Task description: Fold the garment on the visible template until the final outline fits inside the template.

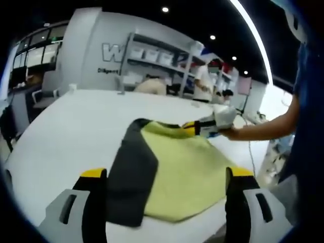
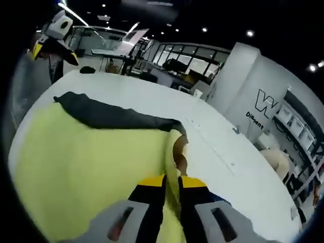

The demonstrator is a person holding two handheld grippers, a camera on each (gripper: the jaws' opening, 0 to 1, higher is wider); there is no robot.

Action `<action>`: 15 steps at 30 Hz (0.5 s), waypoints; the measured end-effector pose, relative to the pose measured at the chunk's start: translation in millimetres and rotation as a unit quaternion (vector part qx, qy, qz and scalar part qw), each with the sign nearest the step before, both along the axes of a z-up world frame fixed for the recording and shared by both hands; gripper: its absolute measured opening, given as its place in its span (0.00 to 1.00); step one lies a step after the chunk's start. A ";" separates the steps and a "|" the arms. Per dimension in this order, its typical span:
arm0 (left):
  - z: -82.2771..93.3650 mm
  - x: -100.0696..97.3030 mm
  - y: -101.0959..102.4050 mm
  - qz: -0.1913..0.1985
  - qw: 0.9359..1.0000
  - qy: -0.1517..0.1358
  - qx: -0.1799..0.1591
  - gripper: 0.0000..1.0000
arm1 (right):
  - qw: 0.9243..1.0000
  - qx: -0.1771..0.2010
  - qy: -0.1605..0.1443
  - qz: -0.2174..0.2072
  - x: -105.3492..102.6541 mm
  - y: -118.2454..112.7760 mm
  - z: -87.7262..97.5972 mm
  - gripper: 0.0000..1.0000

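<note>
Right claw (image 2: 172, 183) pinches the yellow garment's (image 1: 187, 167) edge on the table (image 1: 76, 126); left claw (image 1: 167, 177) gapes wide.

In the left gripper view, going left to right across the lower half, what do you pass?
Left gripper's own left jaw, black fabric sleeve panel, yellow-green folded garment, the gripper's right jaw; further up and right, the right gripper pinching the garment's far edge.

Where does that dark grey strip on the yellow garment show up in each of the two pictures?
Left gripper view: the dark grey strip runs along the yellow garment's left edge, from centre down to the bottom, beside the left claw.
Right gripper view: it lies across the garment's upper edge, from upper left to centre, above the right claw.
Shared landmark: the white wall with the big letter W.
</note>
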State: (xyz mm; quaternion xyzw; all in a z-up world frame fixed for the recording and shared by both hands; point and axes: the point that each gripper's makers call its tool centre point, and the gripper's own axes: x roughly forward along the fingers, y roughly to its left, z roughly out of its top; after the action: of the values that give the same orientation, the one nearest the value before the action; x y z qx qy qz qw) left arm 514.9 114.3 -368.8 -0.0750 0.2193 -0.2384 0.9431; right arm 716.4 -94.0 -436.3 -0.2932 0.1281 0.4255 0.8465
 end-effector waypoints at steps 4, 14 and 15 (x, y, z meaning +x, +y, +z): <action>-2.4 -1.0 -0.9 0.001 1.000 0.001 -0.002 0.96 | 1.000 0.017 -0.003 -0.016 8.8 -11.0 8.7 0.07; 0.0 0.3 2.5 0.009 1.000 -0.003 -0.002 0.95 | 0.989 0.094 0.016 -0.113 73.0 -42.5 34.5 0.05; -0.1 0.4 3.9 0.010 1.000 -0.004 -0.001 0.95 | 0.988 0.099 0.019 -0.117 76.8 -41.6 36.6 0.06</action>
State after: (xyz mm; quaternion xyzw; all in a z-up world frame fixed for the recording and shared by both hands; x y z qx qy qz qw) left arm 515.3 118.2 -368.9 -0.0773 0.2149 -0.2294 0.9462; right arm 793.2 -135.6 -399.7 -0.1823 0.1348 0.3400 0.9127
